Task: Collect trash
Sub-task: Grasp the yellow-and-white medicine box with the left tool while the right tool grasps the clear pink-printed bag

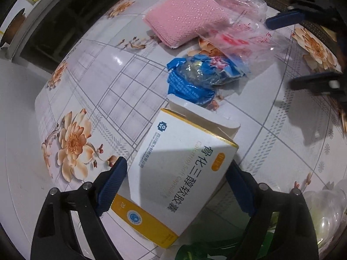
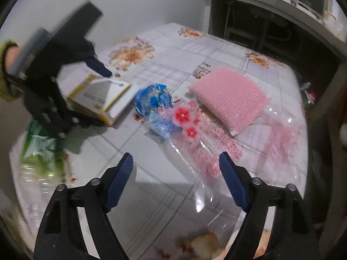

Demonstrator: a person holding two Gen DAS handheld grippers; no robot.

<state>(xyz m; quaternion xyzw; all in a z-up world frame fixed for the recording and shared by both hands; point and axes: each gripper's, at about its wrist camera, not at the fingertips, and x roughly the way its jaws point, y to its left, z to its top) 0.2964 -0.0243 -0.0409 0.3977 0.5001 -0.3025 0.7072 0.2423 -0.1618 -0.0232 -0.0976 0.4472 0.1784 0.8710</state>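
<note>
1. Clamping a white and yellow cardboard medicine box [image 1: 182, 173] between its blue pads, the left gripper [image 1: 176, 184] holds it tilted just above the tabletop [image 1: 91, 82], the box's end flap hanging open.
2. Spreading its fingers apart with nothing pressed between them, the right gripper [image 2: 176, 179] hovers over the edge of a clear plastic bag printed in pink [image 2: 227, 151]; the bag's film lies between the fingers [image 2: 121, 179], but the pads do not pinch it.
3. Just past the box sits a crumpled blue plastic wrapper [image 1: 195, 78], resting on the floral, grid-patterned tabletop cover.
4. The clear bag partly overlaps the blue wrapper and runs on under a folded pink mesh cloth [image 1: 186, 19] at the far side.
5. From the right wrist view, a hand [image 2: 10, 58] in a green sleeve carries the left gripper [image 2: 86, 91], and a green and clear plastic bottle [image 2: 39, 156] lies blurred beneath it, near the tabletop's edge.
</note>
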